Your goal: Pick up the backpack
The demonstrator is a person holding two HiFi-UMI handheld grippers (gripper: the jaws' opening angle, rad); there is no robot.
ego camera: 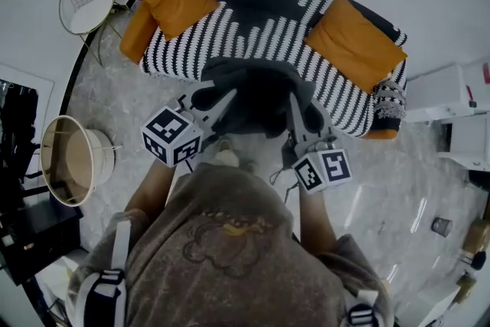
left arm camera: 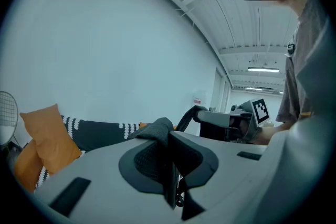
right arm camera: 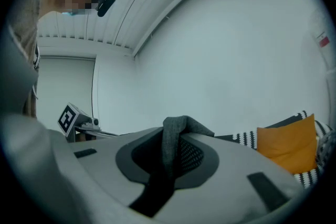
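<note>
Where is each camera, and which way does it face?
Head view: on the person's head, facing steeply down at backpack, left gripper, right gripper, striped sofa; shirt, forearms show.
Left gripper view: on that gripper, along jaws shut on a dark strap; shirt at right.
Right gripper view: likewise, jaws on a grey strap; shirt at left.
Shared: sofa.

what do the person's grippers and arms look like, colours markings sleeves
The left gripper and right gripper have pale grey, tapering bodies with dark grey insets by the jaws. The left cube and right cube are white with black square markers. The person wears a grey-brown short-sleeved top, arms bare below it.
</note>
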